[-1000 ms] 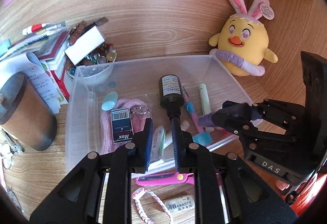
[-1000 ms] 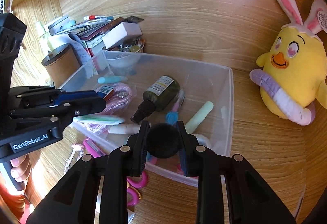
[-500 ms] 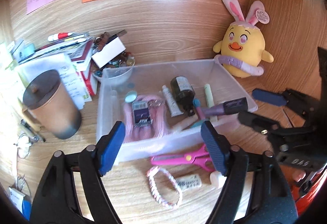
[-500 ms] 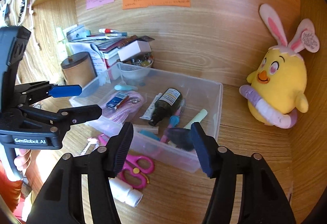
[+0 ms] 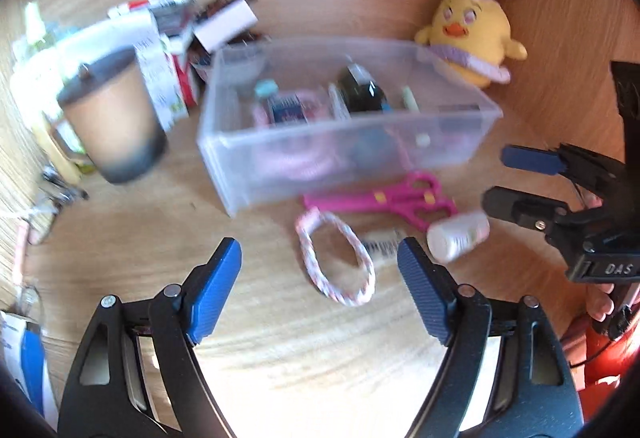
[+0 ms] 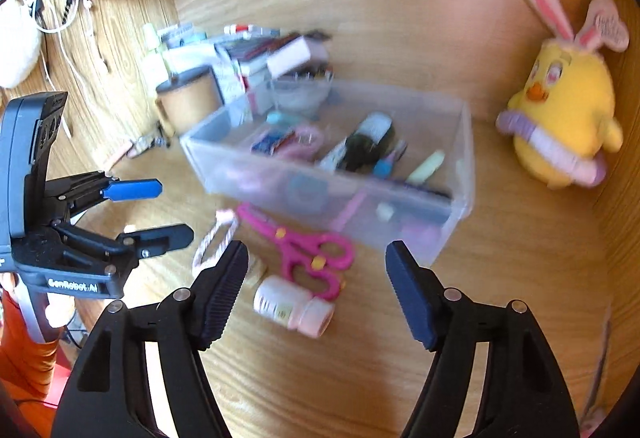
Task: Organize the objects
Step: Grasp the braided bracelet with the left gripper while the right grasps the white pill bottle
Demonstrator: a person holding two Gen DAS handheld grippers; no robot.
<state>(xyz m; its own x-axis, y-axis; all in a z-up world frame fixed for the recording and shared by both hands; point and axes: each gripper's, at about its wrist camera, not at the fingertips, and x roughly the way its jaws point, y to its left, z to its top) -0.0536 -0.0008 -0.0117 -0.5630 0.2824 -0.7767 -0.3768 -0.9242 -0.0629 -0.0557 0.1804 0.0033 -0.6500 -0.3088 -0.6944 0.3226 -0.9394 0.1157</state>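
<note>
Both grippers, left [image 5: 320,270] and right [image 6: 316,270], are gaping empty, jaws having just been opening. The bottle [image 6: 294,306] is lying between the right's jaws, before the bin [image 6: 460,174], beside the scissors [image 6: 308,246].

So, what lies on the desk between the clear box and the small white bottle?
The pink scissors lie between the clear box and the small white bottle; the right wrist view shows it best.

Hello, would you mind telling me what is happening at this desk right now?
A person is tidying small items into a clear plastic bin with two handheld grippers. The left gripper and right gripper have just been opening and hold nothing. Pink scissors, a small white bottle and a braided loop still lie outside the bin.
</note>
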